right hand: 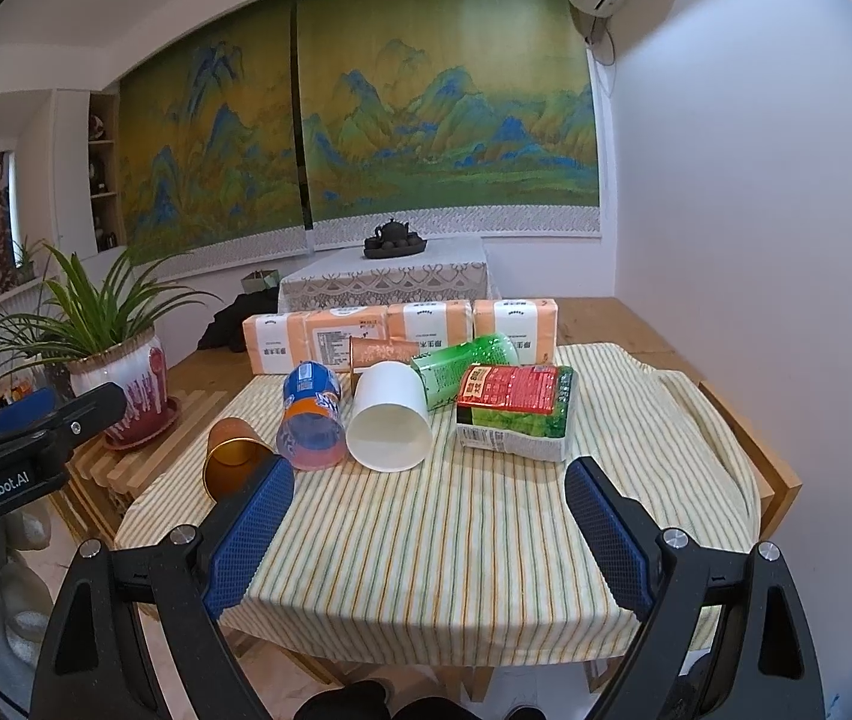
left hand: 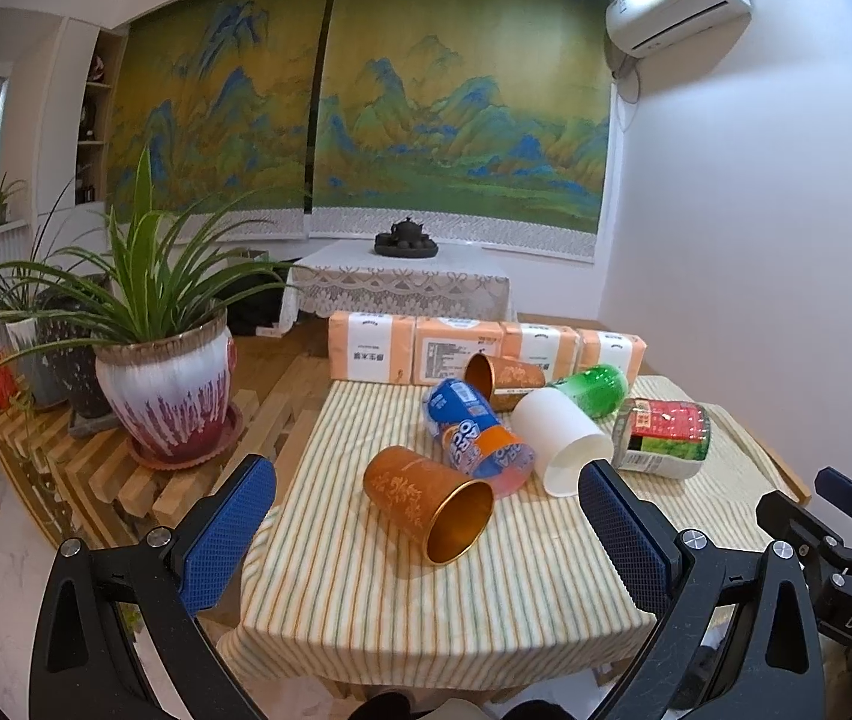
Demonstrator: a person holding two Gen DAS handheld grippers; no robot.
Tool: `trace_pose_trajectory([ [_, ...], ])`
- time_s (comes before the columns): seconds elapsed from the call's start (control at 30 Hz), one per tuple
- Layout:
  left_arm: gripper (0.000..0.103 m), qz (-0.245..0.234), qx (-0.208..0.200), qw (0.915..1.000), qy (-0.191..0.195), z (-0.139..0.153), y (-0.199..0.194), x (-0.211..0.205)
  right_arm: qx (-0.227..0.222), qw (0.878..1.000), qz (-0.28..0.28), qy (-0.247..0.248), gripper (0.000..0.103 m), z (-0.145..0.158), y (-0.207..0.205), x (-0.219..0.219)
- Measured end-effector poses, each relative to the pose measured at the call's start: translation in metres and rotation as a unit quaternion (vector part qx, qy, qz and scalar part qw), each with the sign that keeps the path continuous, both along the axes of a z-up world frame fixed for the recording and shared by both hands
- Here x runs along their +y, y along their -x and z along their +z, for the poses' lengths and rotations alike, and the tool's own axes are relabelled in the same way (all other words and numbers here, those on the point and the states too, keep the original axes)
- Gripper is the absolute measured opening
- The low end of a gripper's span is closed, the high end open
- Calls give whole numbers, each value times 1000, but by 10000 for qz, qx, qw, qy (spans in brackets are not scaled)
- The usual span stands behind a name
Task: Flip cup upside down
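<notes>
Several cups lie on their sides on a striped tablecloth (left hand: 366,588) (right hand: 474,540). Nearest is an orange-gold metal cup (left hand: 429,501) (right hand: 233,461), mouth toward me. Beside it lie a clear blue-and-orange printed cup (left hand: 477,435) (right hand: 312,417), a white paper cup (left hand: 561,441) (right hand: 389,423), a green cup (left hand: 597,389) (right hand: 465,369) and a second gold cup (left hand: 504,381) (right hand: 381,354). My left gripper (left hand: 426,546) is open in front of the near gold cup, holding nothing. My right gripper (right hand: 429,537) is open too, short of the white cup. Its fingertips (left hand: 846,489) show at the right edge of the left wrist view.
A red-and-green packet (left hand: 663,435) (right hand: 516,411) lies right of the cups. Several orange tissue packs (left hand: 486,351) (right hand: 402,327) line the far edge. A potted plant (left hand: 168,402) (right hand: 120,390) stands on a slatted bench at left. A white wall is at right.
</notes>
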State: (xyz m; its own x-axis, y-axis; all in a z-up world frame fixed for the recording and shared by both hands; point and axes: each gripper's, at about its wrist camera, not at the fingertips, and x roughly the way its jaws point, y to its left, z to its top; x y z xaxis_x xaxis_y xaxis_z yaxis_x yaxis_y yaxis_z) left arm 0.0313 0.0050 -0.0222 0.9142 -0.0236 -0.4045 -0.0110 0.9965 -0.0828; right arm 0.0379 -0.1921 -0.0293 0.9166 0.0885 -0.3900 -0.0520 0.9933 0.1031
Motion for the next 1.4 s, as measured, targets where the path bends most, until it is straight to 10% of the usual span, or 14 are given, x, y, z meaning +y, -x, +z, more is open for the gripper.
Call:
trace_pose_trajectory([
  [1.4,102,128,970,9950,176,-32,-62,49,1237,9834,1314,-167,90,8,-174,26],
])
